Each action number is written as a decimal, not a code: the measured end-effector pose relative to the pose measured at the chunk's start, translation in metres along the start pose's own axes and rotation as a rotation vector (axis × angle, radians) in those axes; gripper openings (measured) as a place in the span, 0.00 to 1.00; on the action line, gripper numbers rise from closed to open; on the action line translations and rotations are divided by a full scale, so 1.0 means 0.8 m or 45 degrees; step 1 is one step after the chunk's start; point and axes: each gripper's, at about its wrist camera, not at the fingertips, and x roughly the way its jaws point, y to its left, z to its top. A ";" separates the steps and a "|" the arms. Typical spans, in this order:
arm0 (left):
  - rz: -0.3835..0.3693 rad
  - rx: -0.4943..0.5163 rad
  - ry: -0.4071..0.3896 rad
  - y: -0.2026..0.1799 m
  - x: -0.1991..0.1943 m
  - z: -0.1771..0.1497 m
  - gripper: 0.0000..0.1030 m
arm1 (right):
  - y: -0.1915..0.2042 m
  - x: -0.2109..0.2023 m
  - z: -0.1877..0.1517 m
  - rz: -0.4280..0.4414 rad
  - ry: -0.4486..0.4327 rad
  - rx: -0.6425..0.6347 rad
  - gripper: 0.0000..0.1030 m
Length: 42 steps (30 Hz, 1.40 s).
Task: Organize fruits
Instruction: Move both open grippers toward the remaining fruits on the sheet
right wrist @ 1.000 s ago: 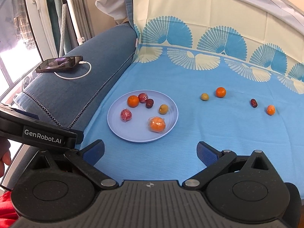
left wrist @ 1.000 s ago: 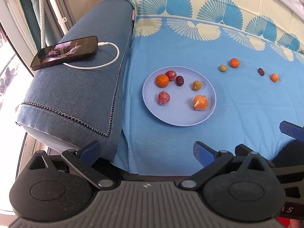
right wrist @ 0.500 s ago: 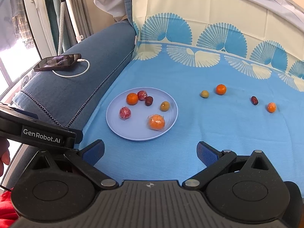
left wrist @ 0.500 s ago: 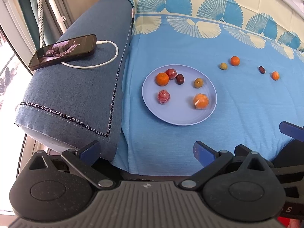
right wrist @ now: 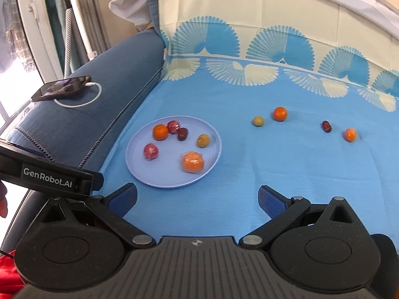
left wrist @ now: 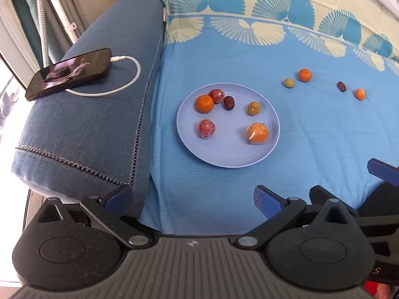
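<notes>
Four fruits (right wrist: 280,113) lie off the plate (right wrist: 139,174); both claws (left wrist: 192,196) (right wrist: 197,196) released, empty. Far-right reach judged next.

Left gripper (left wrist: 192,196): jaws spread wide, nothing between fingers. Right gripper (right wrist: 198,199): jaws spread wide, empty. Both held side by side, left body visible at right view's left edge.

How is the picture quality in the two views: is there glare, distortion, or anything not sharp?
Left wrist view: fisheye bends the cloth border into a curve; the phone screen carries a reflection; the plate and fruits are sharp. Right wrist view: the window at left is overexposed white; the wrapped orange looks slightly soft.
</notes>
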 end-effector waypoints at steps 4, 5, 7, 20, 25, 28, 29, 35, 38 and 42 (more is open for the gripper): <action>0.001 0.021 0.031 -0.014 0.013 0.014 1.00 | -0.021 0.007 -0.002 -0.033 -0.008 0.063 0.99; -0.001 0.022 0.040 -0.019 0.017 0.019 1.00 | -0.029 0.010 -0.001 -0.048 -0.011 0.083 0.99; -0.002 0.023 0.053 -0.028 0.024 0.027 1.00 | -0.047 0.014 -0.001 -0.093 -0.024 0.129 0.99; -0.094 0.109 0.086 -0.140 0.105 0.146 1.00 | -0.198 0.075 0.001 -0.445 -0.073 0.426 0.99; -0.123 0.134 0.059 -0.189 0.158 0.202 1.00 | -0.275 0.135 0.023 -0.553 -0.096 0.514 0.99; -0.150 0.141 0.068 -0.216 0.199 0.231 1.00 | -0.322 0.179 0.038 -0.633 -0.120 0.536 0.99; -0.147 0.149 0.071 -0.226 0.213 0.239 1.00 | -0.338 0.196 0.044 -0.658 -0.117 0.538 0.99; -0.183 0.197 0.086 -0.263 0.287 0.272 1.00 | -0.405 0.287 0.066 -0.736 -0.052 0.537 0.99; -0.171 0.246 0.105 -0.273 0.322 0.273 1.00 | -0.420 0.312 0.066 -0.749 -0.082 0.523 0.99; -0.179 0.249 0.110 -0.268 0.336 0.267 1.00 | -0.414 0.312 0.052 -0.765 -0.181 0.490 0.99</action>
